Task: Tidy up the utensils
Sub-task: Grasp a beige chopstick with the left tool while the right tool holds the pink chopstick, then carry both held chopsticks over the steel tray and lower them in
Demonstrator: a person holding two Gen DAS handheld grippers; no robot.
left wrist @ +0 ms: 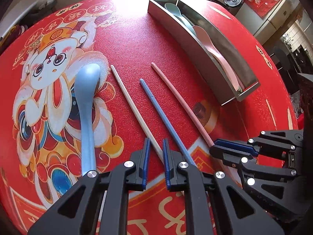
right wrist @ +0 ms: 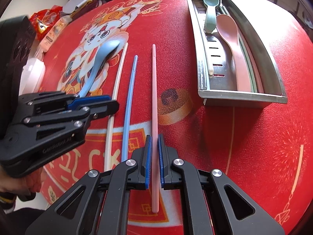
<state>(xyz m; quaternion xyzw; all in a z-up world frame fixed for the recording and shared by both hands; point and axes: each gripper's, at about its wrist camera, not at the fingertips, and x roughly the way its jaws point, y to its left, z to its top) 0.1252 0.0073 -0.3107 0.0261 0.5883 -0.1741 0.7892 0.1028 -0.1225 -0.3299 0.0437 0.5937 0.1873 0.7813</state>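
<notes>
Gripping the pink chopstick [right wrist: 154, 105] near its thick end, the right gripper [right wrist: 154, 152] has its blue pads closed narrow on the stick, which runs from between them straight toward twelve o'clock across the red printed tablecloth [right wrist: 244, 137]. In the left wrist view the left gripper [left wrist: 156, 154] sits low at six o'clock, its jaws drawn in narrow around the white chopstick [left wrist: 133, 101]; the stick passes between the pads, but whether they actually press on it I cannot tell. The blue chopstick [left wrist: 162, 117] lies just beside that gripper's right finger, at about one o'clock from it, and slips under the finger at its near end. The three sticks fan out side by side on the cloth: white at the left, blue between, pink at the right. At nine to ten o'clock of the left view a blue spoon [left wrist: 87, 105] lies bowl-down on the cartoon figure printed on the cloth. Farther off, at one to two o'clock, stands a metal utensil tray [right wrist: 242, 97] holding a pink spoon [right wrist: 234, 47] and a green spoon [right wrist: 210, 9], with further chopsticks lying along its far wall.
</notes>
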